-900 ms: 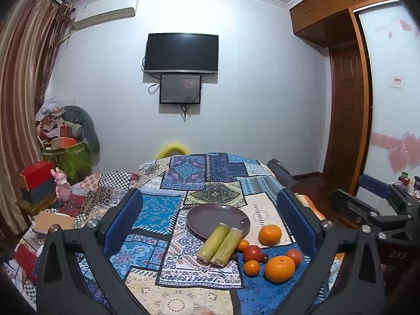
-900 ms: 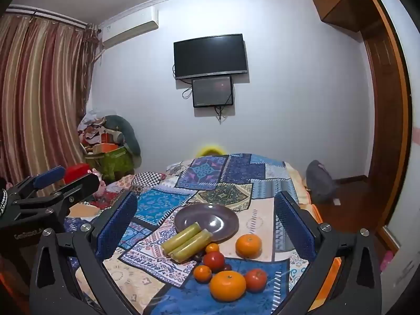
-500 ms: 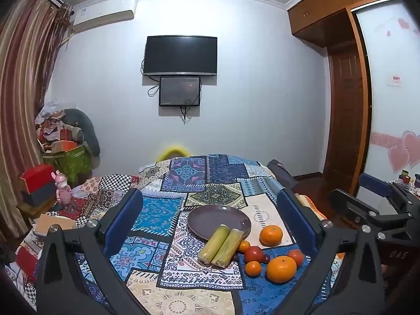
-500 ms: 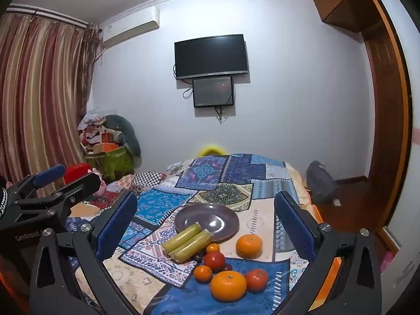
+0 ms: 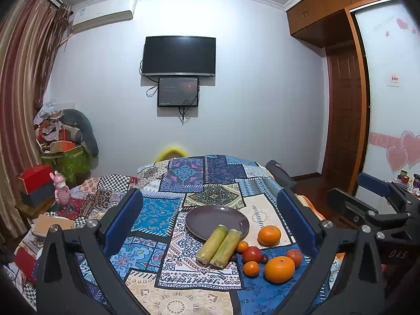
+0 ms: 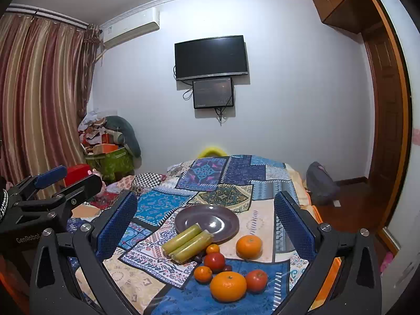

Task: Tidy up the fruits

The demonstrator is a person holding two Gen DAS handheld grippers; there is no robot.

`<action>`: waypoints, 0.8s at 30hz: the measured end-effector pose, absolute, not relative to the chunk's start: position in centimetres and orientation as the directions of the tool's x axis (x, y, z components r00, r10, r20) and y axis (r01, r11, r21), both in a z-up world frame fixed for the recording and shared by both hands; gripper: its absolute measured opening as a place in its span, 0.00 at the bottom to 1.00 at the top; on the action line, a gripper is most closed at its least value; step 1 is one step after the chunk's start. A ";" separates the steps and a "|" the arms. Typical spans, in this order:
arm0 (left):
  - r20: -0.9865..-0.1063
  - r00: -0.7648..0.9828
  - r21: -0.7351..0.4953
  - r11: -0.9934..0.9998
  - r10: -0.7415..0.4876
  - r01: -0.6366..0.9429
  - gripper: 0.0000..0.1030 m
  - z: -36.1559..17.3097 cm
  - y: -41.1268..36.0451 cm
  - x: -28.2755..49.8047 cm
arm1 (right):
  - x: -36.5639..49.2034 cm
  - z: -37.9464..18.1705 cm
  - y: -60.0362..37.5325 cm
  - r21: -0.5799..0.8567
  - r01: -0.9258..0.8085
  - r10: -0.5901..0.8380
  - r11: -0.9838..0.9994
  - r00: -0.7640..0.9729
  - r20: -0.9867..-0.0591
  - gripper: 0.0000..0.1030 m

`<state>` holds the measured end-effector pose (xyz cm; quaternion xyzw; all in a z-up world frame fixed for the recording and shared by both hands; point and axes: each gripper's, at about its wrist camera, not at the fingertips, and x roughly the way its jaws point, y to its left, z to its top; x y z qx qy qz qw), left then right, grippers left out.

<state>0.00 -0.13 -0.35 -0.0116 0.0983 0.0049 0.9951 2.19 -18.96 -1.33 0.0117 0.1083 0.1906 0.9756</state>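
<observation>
A dark purple plate (image 5: 210, 216) (image 6: 220, 216) lies on a patchwork cloth. Two green sugarcane pieces (image 5: 219, 244) (image 6: 187, 241) rest on its near rim. Beside them lie two large oranges (image 5: 279, 269) (image 6: 228, 286), two small tangerines (image 5: 251, 268) (image 6: 203, 273), red tomatoes (image 5: 252, 254) (image 6: 214, 261) and small dark fruits. My left gripper (image 5: 210, 220) is open and empty, held above the table short of the fruit. My right gripper (image 6: 206, 218) is open and empty, likewise short of the fruit. Each gripper shows at the edge of the other's view.
The patchwork-covered table (image 5: 199, 178) has a yellow chair back (image 5: 172, 151) at its far end. Boxes and clutter (image 5: 60, 141) stand at the left by the curtain. A TV (image 5: 179, 55) hangs on the wall. A grey bag (image 6: 321, 181) and a wooden door are at right.
Both grippers have shifted only slightly; the view has drifted a little. The fruit and plate have not moved.
</observation>
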 end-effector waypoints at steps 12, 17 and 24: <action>-0.193 0.981 -0.020 1.000 0.005 -0.009 1.00 -0.4 -0.3 -0.2 | 2.2 -1.3 -19.2 0.069 -0.365 0.372 0.928 0.906 -0.202 1.00; -0.192 0.981 -0.021 1.000 0.005 -0.009 1.00 -0.4 -0.3 -0.2 | 2.1 -1.3 -19.3 0.070 -0.363 0.370 0.929 0.907 -0.202 1.00; -0.189 0.982 -0.025 1.000 0.005 -0.010 1.00 -0.3 -0.4 -0.2 | 2.1 -1.4 -19.2 0.063 -0.358 0.363 0.932 0.910 -0.200 1.00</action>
